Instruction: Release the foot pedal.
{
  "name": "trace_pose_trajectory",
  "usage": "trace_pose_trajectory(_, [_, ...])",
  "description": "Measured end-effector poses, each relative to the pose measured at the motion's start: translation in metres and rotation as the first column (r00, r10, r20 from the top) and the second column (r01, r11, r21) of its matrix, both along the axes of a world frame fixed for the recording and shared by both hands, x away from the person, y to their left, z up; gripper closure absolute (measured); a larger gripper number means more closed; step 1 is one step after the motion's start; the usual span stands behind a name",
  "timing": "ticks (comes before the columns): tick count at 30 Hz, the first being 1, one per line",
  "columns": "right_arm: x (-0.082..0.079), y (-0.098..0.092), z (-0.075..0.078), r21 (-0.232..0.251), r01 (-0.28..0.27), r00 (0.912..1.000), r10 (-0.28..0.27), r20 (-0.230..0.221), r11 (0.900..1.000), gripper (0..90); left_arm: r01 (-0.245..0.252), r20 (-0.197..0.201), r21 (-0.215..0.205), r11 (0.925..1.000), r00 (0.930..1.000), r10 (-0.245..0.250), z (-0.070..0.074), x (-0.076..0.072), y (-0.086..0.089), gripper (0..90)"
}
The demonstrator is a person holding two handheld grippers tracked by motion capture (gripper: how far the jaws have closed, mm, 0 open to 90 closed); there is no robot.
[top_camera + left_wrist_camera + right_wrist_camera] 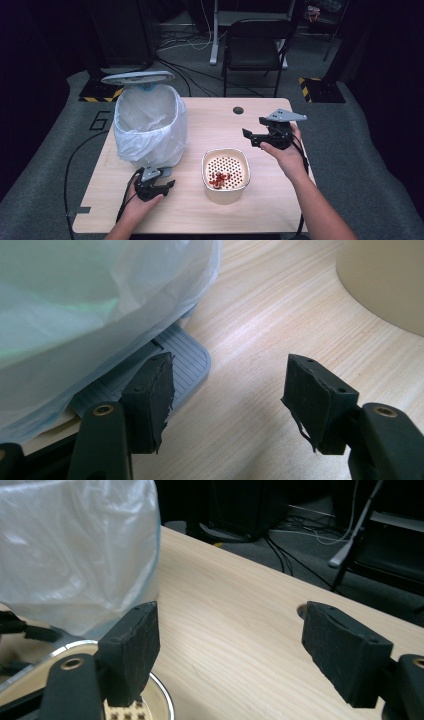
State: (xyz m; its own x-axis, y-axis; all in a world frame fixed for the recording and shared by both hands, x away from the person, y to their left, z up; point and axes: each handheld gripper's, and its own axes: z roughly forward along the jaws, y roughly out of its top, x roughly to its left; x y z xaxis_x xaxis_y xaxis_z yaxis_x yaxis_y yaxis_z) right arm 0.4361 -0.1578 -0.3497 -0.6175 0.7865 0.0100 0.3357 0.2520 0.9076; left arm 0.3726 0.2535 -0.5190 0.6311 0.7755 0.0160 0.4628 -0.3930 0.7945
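Pale tabletop: my left tool presses the bin pedal, jaws apart, lid up. My right tool hangs open and empty; next it should grip the strainer.

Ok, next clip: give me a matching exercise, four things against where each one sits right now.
Things:
1. pedal bin
2. strainer bowl
3. left tool
4. right tool

Places:
A. raised above the table's right half, jaws apart with nothing between them
B. table's left half, lid up, lined with a clear bag
C. low at the grey foot pedal of the bin
D. near the table's middle, red bits inside

Pairs: 1-B, 2-D, 3-C, 4-A
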Motion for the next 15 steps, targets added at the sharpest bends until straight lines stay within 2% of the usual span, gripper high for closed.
trace_pose_trajectory(5, [-0.008,-0.011,-0.014,0.007,0.029,0.9996,-0.029,-0.002,1.0,23.2,0.007,0.009,-0.039,0.9992,0.9999,-0.007,0.003,-0.001,0.005,37.9])
trace_pose_trajectory(8, [-0.013,-0.016,-0.022,-0.008,0.05,0.9987,-0.05,-0.001,0.999,23.2,0.008,0.036,-0.068,0.9976,0.9994,-0.005,0.006,-0.002,0.007,37.9])
trace_pose_trajectory(9, [-0.016,-0.02,-0.028,-0.006,0.064,0.9979,-0.064,-0.003,0.998,23.3,0.026,0.049,-0.065,0.9976,0.9986,-0.022,0.008,-0.001,0.01,38.2])
trace_pose_trajectory(10, [-0.016,-0.02,-0.028,-0.006,0.064,0.9979,-0.064,-0.003,0.998,23.3,-0.044,-0.015,-0.141,0.989,0.999,0.042,0.007,-0.005,0.006,38.2])
trace_pose_trajectory(11, [-0.017,-0.022,-0.031,-0.001,0.072,0.9974,-0.072,-0.004,0.997,23.3,-0.054,-0.022,-0.151,0.987,0.9984,0.051,0.008,-0.006,0.007,38.2])
trace_pose_trajectory(12, [-0.019,-0.024,-0.034,0.002,0.08,0.9968,-0.08,-0.005,0.997,23.4,-0.054,-0.027,-0.14,0.9886,0.9984,0.05,0.009,-0.006,0.009,38.2])
trace_pose_trajectory(15, [-0.026,-0.031,-0.047,-0.014,0.107,0.9942,-0.107,-0.014,0.994,23.4,-0.067,-0.046,-0.148,0.9867,0.9971,0.061,0.012,-0.007,0.013,38.3])
